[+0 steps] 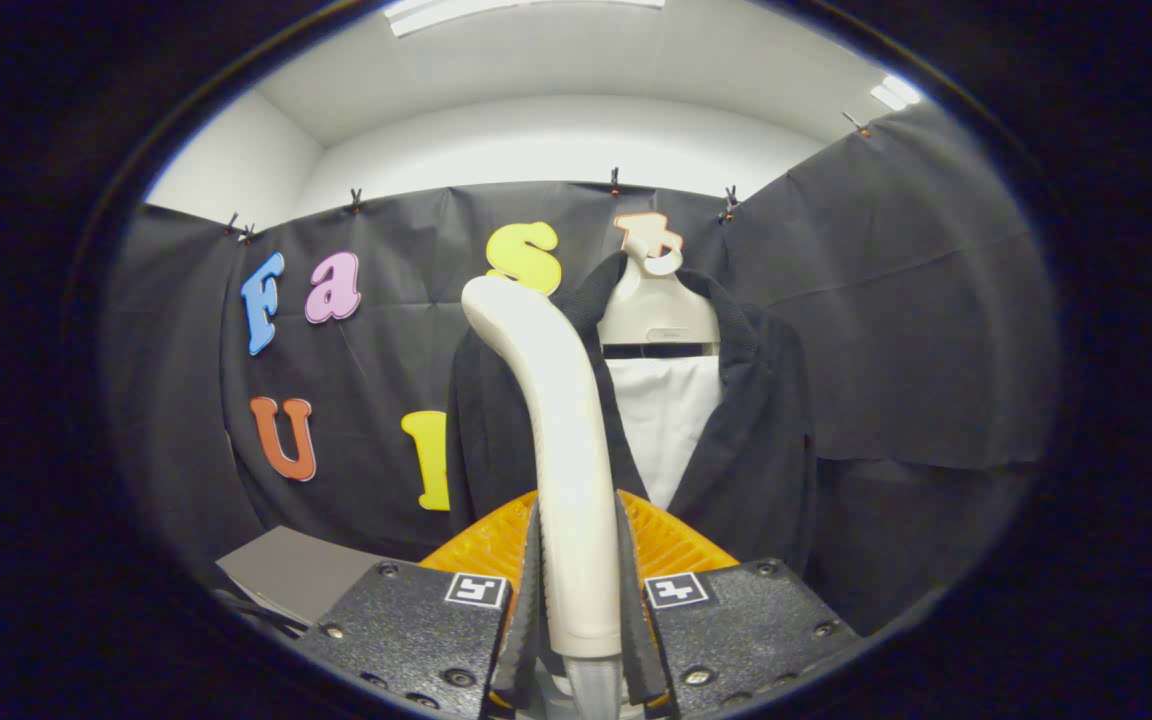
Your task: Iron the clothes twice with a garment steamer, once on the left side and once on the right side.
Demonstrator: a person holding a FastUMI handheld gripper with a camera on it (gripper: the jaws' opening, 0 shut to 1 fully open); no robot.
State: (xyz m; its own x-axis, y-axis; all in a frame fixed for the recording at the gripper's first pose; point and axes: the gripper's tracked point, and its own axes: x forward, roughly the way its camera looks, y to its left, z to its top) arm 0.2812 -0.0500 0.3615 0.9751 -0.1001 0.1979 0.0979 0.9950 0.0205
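Note:
My gripper (576,590) is shut on the cream handle of the garment steamer (556,420), which rises upright between the fingers and curves away at its top. Beyond it hangs a dark jacket (756,440) on a pale hanger (658,310), with a white panel (666,420) showing between its open lapels. The steamer stands in front of the jacket's left half and hides part of it. How near the steamer head is to the cloth I cannot tell.
An orange ribbed part (671,540) sits just behind the fingers. A grey flat box (286,570) lies low to the left of the fingers. Black cloth walls close the booth behind the jacket and on both sides.

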